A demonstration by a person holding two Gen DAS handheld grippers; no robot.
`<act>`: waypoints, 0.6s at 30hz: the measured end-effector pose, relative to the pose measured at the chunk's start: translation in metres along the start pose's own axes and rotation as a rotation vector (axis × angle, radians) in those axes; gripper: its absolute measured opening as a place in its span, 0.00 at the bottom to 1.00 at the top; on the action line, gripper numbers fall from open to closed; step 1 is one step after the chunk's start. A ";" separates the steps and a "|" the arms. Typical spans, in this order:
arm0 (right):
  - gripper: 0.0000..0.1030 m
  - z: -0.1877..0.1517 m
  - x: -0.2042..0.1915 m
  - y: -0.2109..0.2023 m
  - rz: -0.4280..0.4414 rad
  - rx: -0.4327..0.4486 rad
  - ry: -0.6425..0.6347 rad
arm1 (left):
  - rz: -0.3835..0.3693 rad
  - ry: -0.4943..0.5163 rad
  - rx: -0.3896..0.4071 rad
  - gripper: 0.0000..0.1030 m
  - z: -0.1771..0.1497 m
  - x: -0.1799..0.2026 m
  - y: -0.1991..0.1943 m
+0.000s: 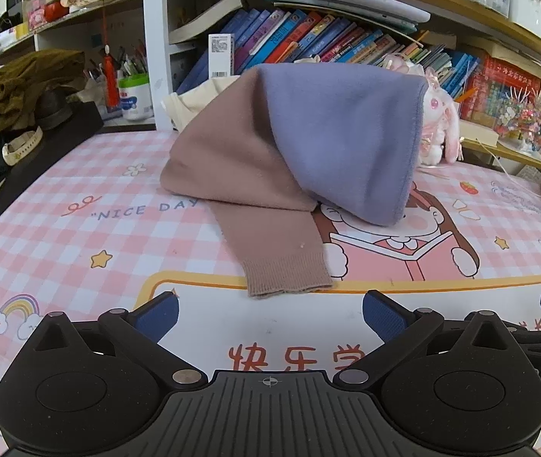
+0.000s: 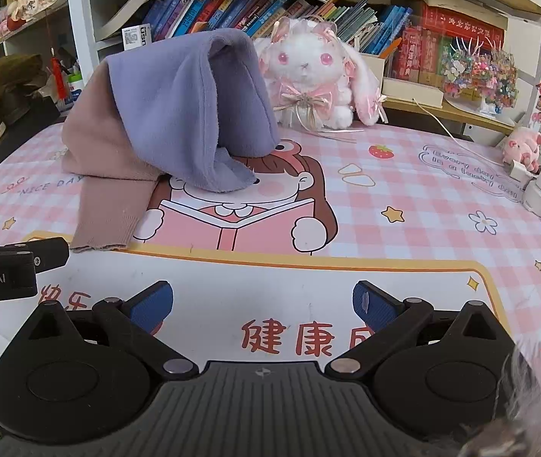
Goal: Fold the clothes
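So, barely started imo. My left tongs (image 1: 270,314) are spread wide w/ nothing between the pads, hovering just above the tabletop (image 1: 80,228), angled down toward the clothes. Right tongs (image 2: 263,304) same deal: spread wide, nothing pinched, just beside the left ones.

The clothes sit in a heap toward the back of the tabletop, in front of the bookshelf (image 1: 308,38). A mauve-pink garment (image 1: 224,167) lies underneath, one ribbed cuff (image 1: 285,274) stretched out toward me, near the left tongs but not touching. A lavender piece (image 1: 346,133) is draped over it, standing up tent-like — prob propped on smth behind, can't tell what. In the right view its loose lower edge (image 2: 232,179) flops onto the mat's cartoon girl, just beside the plush rabbit (image 2: 308,72). A cream item (image 1: 194,103) peeks out behind the heap; can't tell what it is.

Done: nothing folded as far as I can see — no flat layers, no neat edges. Left: pull the pieces apart, spread each flat, fold, stack. Cuff looks like the easiest first grab.
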State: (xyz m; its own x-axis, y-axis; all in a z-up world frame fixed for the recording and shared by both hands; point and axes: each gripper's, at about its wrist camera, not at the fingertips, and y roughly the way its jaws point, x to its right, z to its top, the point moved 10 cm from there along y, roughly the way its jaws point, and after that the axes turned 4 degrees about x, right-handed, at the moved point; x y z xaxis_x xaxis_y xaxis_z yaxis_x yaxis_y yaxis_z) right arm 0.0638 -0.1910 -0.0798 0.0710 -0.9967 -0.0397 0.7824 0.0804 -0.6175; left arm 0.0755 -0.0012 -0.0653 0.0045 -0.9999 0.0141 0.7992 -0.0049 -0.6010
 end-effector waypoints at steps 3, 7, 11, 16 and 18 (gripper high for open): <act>0.99 0.001 0.001 0.000 -0.001 0.002 0.000 | -0.004 -0.006 -0.005 1.00 0.001 0.004 -0.001; 0.99 0.000 0.000 0.001 -0.004 0.001 0.002 | -0.021 -0.013 -0.013 1.00 -0.001 -0.003 0.002; 0.99 -0.001 0.001 0.003 -0.005 0.000 0.001 | -0.024 -0.014 -0.017 1.00 -0.004 -0.005 0.004; 0.99 0.000 -0.001 0.003 -0.004 -0.005 0.000 | -0.014 -0.016 -0.021 1.00 -0.007 -0.007 0.006; 0.99 0.000 -0.001 0.003 -0.004 -0.006 0.000 | -0.008 -0.017 -0.024 1.00 -0.006 -0.007 0.006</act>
State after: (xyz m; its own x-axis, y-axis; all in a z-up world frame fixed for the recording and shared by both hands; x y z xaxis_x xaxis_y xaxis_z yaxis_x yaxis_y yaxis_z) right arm 0.0660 -0.1899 -0.0820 0.0679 -0.9970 -0.0368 0.7788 0.0760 -0.6226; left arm 0.0765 0.0053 -0.0735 0.0087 -0.9994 0.0328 0.7849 -0.0135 -0.6195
